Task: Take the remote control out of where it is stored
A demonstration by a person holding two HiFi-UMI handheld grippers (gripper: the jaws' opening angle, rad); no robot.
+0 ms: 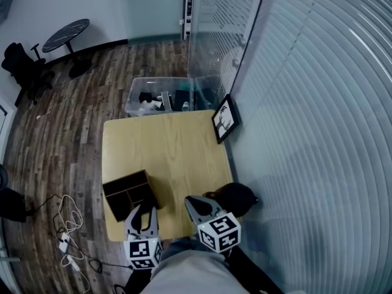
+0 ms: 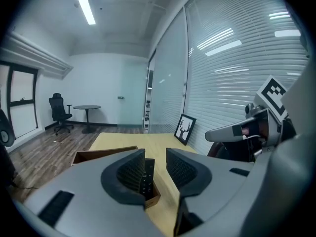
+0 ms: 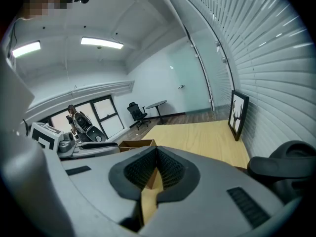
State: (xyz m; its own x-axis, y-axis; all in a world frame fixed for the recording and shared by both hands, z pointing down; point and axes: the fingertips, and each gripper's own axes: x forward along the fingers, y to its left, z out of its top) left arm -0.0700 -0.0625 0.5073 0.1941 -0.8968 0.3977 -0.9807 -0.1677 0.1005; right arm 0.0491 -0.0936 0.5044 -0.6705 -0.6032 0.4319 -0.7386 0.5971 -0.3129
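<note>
Nearest to the head camera, the left tongs (image 1: 141,209) are reaching over the near edge of the counter (image 1: 171,146). They are pointing into the dark wooden box (image 1: 125,192), which is sitting at the counter's near left corner. In the left gripper view these tongs (image 2: 155,158) are standing moderately wide. The remote control (image 2: 146,177) is standing upright between them, with its lower end sitting inside a compartment of the box (image 2: 98,154). It is leaning just beside the left-hand jaw, perhaps touching it, though the wide-angle view is making this hard to judge. A clear gap is showing between it and the other jaw, so nothing is gripping it.

I am therefore judging that the task is only beginning. The tongs are placed around the remote, but closing on it and lifting it out of the box are not yet done.

Further right, the right tongs (image 1: 196,204) are hovering over the near edge of the counter, beside the box. In the right gripper view these tongs (image 3: 156,154) are pressing their tips together with nothing between them. Only the counter's wood is showing through the slit below, so they are taking no part in the grasp.

At the right side, a black chair (image 1: 237,198) is standing against the counter, and a picture frame (image 1: 225,119) is leaning at the far right corner.
</note>
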